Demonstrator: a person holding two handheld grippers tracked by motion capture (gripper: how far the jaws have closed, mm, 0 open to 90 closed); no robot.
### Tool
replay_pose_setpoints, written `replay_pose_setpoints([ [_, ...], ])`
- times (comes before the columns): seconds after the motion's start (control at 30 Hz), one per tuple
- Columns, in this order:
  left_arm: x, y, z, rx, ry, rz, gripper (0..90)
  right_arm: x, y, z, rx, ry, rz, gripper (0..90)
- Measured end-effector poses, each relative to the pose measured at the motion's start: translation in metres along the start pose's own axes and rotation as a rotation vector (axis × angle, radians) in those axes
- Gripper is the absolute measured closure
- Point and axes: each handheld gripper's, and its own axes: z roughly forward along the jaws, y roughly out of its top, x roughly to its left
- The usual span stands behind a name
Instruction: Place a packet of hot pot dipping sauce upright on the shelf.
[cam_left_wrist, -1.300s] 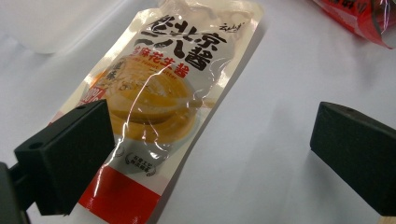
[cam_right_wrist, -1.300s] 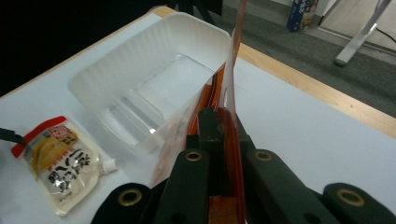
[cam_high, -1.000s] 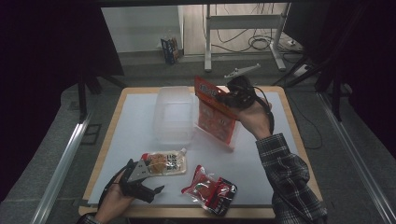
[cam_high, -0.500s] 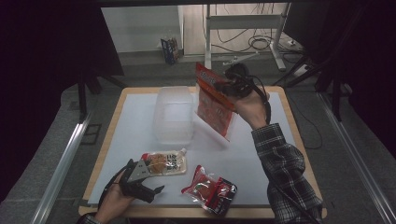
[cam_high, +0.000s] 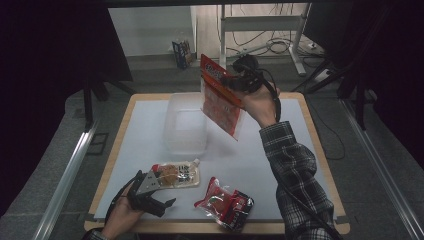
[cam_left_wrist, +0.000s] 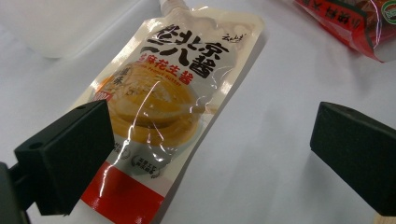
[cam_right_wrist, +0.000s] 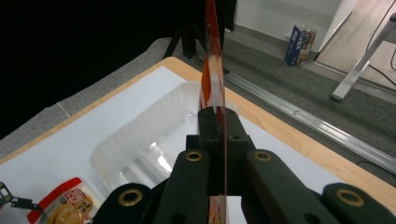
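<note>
My right gripper (cam_high: 235, 82) is shut on a flat orange-red snack packet (cam_high: 220, 97), held in the air over the right side of a clear plastic tub (cam_high: 186, 125). In the right gripper view the packet (cam_right_wrist: 212, 56) shows edge-on, pinched between the closed jaws, with the tub (cam_right_wrist: 154, 140) below. My left gripper (cam_high: 162, 197) rests open on the table near the front left, jaws spread beside a cream sauce pouch (cam_left_wrist: 163, 98) with a spout. That pouch (cam_high: 176, 174) lies flat just beyond it.
A red transparent snack bag (cam_high: 225, 204) lies near the table's front edge, right of the pouch; its corner (cam_left_wrist: 355, 21) shows in the left gripper view. The white table mat (cam_high: 140, 125) is bordered by a wooden edge. A metal rail (cam_high: 65, 175) runs along the floor at left.
My right gripper has lifted the orange-red packet higher and carried it left, over the tub. The left gripper and the pouch have stayed put.
</note>
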Motion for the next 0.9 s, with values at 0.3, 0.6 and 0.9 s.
replay_pose_setpoints([
  [0.3, 0.001, 0.000, -0.001, -0.010, -0.015, -0.028, 0.0, 0.003, 0.015, 0.018, -0.009, 0.009, 0.014, 88.4],
  [0.6, 0.000, 0.000, 0.000, 0.000, -0.013, -0.016, 0.0, 0.006, 0.026, 0.039, -0.022, 0.028, 0.032, 88.3],
  [0.9, -0.001, 0.000, 0.000, 0.002, -0.011, -0.007, 0.0, 0.017, 0.038, 0.057, -0.039, 0.040, 0.039, 88.3],
])
